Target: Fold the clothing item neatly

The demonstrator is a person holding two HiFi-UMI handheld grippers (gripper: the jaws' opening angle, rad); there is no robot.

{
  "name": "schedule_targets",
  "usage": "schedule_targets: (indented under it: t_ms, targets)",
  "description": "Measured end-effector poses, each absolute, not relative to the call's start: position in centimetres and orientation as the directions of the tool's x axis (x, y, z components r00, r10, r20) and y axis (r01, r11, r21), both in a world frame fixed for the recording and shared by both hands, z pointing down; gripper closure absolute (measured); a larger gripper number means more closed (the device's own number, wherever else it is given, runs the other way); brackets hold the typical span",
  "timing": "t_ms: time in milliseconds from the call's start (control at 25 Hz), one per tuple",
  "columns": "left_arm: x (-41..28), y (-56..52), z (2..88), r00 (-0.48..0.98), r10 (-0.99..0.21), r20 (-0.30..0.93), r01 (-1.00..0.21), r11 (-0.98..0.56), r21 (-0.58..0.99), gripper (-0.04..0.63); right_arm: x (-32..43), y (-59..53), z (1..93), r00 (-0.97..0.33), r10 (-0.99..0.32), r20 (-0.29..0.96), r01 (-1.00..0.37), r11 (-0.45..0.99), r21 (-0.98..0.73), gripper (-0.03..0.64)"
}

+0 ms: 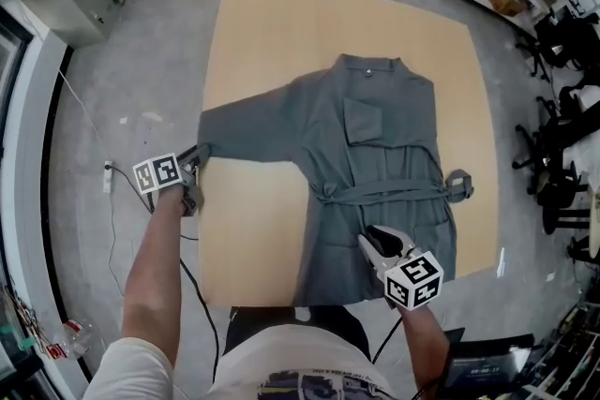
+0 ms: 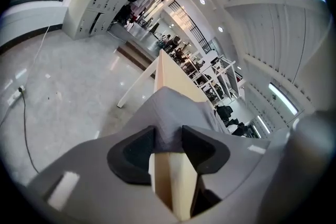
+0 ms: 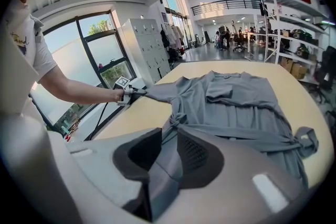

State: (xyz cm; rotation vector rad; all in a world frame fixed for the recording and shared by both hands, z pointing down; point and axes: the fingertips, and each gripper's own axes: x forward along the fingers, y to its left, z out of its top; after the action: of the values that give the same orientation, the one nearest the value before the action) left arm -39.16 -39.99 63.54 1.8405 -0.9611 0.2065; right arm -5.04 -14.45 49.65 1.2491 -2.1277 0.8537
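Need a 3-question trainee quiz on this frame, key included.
1. True or false: the robe lies folded in half on the table.
2. What does the left gripper pinch? A) collar B) sleeve end C) pocket
3. Fill in: the right gripper is shut on robe fabric on the hem side of the tied ____.
Key: 1 false, it lies spread flat; 2 B; 3 belt.

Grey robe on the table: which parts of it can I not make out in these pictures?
- sleeve cuff: left gripper view, pinched between the jaws of the left hand-held gripper.
- lower hem, right part: head view, covered by the right hand-held gripper.
- other sleeve: head view, not visible; perhaps under the robe.
- collar label: head view, too small to read.
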Motion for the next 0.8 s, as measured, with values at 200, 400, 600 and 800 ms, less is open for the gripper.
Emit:
schedule_targets:
  t_ms: [200, 400, 600, 800]
  targets:
    - [-40.4, -40.8, 61.6, 0.586, -0.585, 0.560, -0.777, -0.212, 0.592, 0.551, -4.1, -14.7, 49.4, -0.422, -0.583, 0.695, -0.901, 0.353, -0.251, 0.534]
    - [-39.7, -40.7, 59.8, 0.530, -0.628, 0.570, -0.835, -0.268, 0.480, 0.565, -2.8, -14.1, 49.0, -0.411, -0.604, 0.683, -0.909, 0.330, -0.255, 0.534]
    - [-38.5, -40.8, 57.3, 0.499, -0.686, 0.530, -0.851, -0.274, 0.447, 0.568, -0.7, -13.1, 49.0, -0.406, -0.625, 0.667, -0.913, 0.312, -0.263, 0.534]
    - [-35.9, -40.9, 53.4, 0.499, -0.726, 0.474, -0.848, -0.297, 0.438, 0.568, 1.5, -11.9, 48.8, -0.420, -0.635, 0.649, -0.907, 0.313, -0.281, 0.534]
